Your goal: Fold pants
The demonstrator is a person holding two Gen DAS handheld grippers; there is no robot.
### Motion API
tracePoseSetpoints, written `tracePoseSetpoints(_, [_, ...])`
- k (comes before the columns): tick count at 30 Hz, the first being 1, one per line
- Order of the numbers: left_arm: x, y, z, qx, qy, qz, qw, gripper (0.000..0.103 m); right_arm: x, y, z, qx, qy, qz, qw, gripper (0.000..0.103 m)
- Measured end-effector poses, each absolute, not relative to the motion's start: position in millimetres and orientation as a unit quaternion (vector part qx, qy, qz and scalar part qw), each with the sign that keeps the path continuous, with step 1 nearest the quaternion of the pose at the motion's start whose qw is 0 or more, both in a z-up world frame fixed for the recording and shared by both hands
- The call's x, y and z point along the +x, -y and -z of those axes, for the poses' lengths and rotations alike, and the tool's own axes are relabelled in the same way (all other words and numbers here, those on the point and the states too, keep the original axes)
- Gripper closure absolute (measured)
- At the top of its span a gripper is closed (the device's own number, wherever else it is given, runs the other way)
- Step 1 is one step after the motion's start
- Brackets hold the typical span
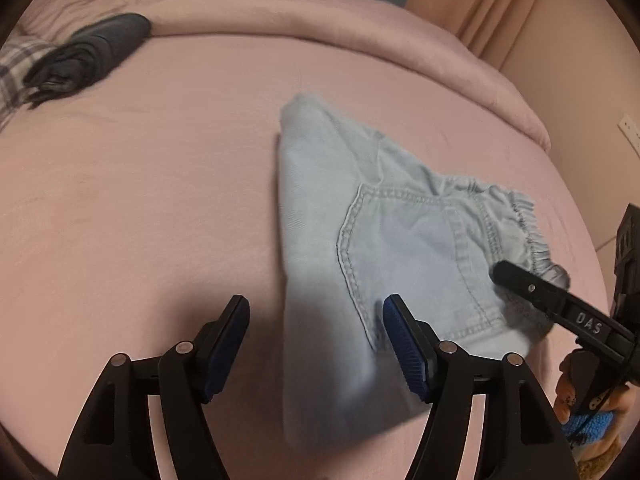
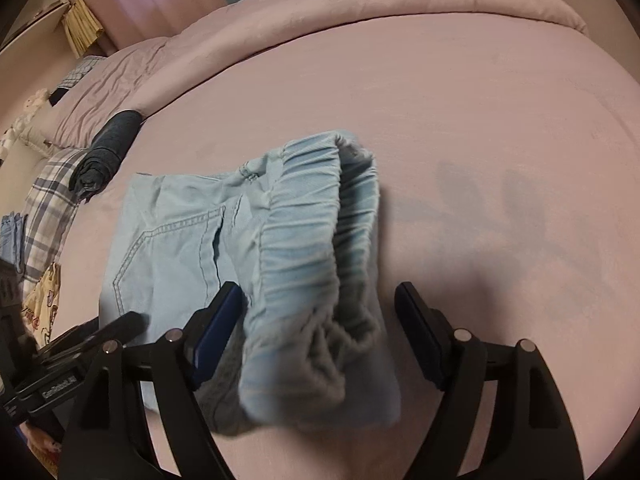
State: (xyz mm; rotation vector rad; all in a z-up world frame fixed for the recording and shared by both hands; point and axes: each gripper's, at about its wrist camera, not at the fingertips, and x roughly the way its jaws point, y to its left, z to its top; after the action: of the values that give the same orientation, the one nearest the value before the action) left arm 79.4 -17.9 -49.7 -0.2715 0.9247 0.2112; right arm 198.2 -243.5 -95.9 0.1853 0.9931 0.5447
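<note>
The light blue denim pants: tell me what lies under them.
The light blue denim pants lie folded on the pink bedsheet, which shows all around them. Whatever sits directly beneath the fabric is covered, as are the folded-under layers.

Pants [image 1: 400,220] pale blue denim w/ white stitching; bed [image 1: 140,180] pink; rolled garment [image 1: 92,52] dark grey; cloth [image 2: 48,200] plaid blue/white.

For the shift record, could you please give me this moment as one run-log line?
task: fold pants | pants: folded, on bed | left tongs: open, over pants edge | right tongs: open, around waistband
</note>
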Motion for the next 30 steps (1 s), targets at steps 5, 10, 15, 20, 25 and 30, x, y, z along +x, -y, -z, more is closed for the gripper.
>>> tracePoseSetpoints(5, [53.0, 20.6, 23.4, -0.127, -0.404, -0.132, 0.896, 0.026, 180.8, 252.2, 75.5, 0.046, -0.437, -0.219, 0.871, 0.024])
tracePoseSetpoints(10, [31.6, 28.0, -1.4, -0.127, -0.363, -0.142, 0.912, 0.008, 162.0, 267.2, 51.5, 0.048, -0.401, -0.201, 0.893, 0.024])
tracePoseSetpoints(15, [21.0, 45.1, -17.7, -0.106, -0.342, -0.146, 0.922, 0.008, 142.8, 282.7, 31.2, 0.057, -0.368, -0.200, 0.906, 0.024])
tracePoseSetpoints(20, [15.8, 62.4, -24.8, -0.097, -0.333, -0.142, 0.927, 0.008, 122.3, 290.6, 16.5, 0.061, -0.341, -0.202, 0.916, 0.023])
tracePoseSetpoints(25, [11.4, 76.2, -25.2, -0.087, -0.333, -0.142, 0.928, 0.008, 105.8, 292.8, 6.9, 0.061, -0.319, -0.203, 0.924, 0.021])
tracePoseSetpoints(30, [11.5, 86.7, -16.2, -0.093, -0.350, -0.130, 0.923, 0.008, 99.1, 292.5, 6.0, 0.053, -0.314, -0.202, 0.926, 0.021])
